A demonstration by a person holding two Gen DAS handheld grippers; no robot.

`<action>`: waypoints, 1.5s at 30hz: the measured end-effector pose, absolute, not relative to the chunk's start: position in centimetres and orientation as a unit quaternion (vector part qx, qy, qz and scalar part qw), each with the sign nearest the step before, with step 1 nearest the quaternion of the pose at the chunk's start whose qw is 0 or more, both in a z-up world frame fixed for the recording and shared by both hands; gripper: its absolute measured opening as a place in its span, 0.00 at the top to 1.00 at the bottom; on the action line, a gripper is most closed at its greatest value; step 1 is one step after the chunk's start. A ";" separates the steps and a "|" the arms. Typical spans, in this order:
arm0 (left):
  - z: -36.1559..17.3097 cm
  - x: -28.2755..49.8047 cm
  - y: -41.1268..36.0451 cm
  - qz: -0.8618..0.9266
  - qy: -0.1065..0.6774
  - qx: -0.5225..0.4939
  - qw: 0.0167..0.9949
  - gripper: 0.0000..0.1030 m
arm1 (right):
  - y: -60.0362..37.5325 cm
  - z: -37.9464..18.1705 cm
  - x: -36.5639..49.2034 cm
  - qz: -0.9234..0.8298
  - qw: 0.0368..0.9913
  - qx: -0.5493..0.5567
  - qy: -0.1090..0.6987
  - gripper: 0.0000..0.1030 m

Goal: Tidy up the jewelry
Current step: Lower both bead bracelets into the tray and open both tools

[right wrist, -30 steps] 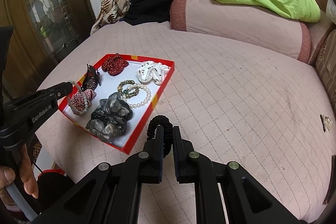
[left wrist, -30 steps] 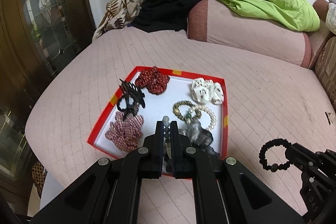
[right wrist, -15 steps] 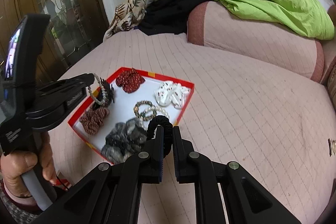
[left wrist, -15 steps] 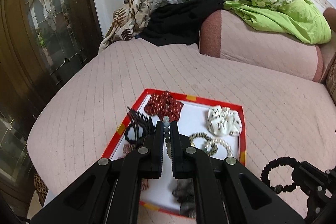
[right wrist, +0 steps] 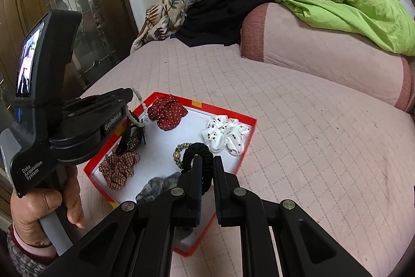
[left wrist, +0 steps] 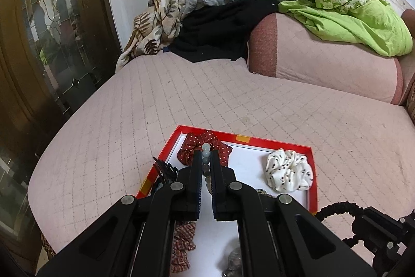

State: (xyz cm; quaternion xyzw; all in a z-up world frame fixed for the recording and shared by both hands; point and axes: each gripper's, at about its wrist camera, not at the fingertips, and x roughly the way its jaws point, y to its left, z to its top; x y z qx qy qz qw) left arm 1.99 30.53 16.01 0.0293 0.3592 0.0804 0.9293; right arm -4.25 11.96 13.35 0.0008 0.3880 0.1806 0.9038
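Above our pink quilted bed's red-rimmed white tray (right wrist: 247, 144), our left gripper (left wrist: 206, 155) pinches a pale beaded bracelet (right wrist: 136, 108), our right gripper (right wrist: 206, 164) a black scrunchie (right wrist: 197, 156).

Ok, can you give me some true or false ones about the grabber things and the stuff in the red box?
1. The left gripper is holding a pale bead bracelet. True.
2. The right gripper is empty. False: it is shut on a black hair tie.
3. The white scrunchie lies inside the red tray. True.
4. The red dotted scrunchie is lying out on the pink bedcover. False: it is in the tray, at its far end.
5. The green blanket covers the tray. False: it lies far behind, on the bolster.
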 end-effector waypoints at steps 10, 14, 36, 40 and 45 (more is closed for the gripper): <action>14.2 4.2 35.0 0.060 0.389 -0.054 0.918 0.95 | 13.2 11.9 -1.7 0.192 0.898 0.016 0.397 0.91; 13.6 4.9 36.1 0.041 0.395 -0.085 0.914 0.95 | 13.6 11.2 -0.5 0.194 0.896 0.024 0.399 0.91; 10.6 5.6 34.5 0.006 0.429 -0.053 0.902 0.95 | 17.8 6.2 0.6 0.280 0.836 0.084 0.464 0.91; 9.9 5.9 34.0 0.020 0.434 -0.024 0.901 0.95 | 18.2 5.2 0.6 0.280 0.831 0.085 0.472 0.91; 9.6 5.9 34.1 0.024 0.437 -0.016 0.899 0.95 | 18.7 4.4 0.5 0.274 0.832 0.076 0.477 0.90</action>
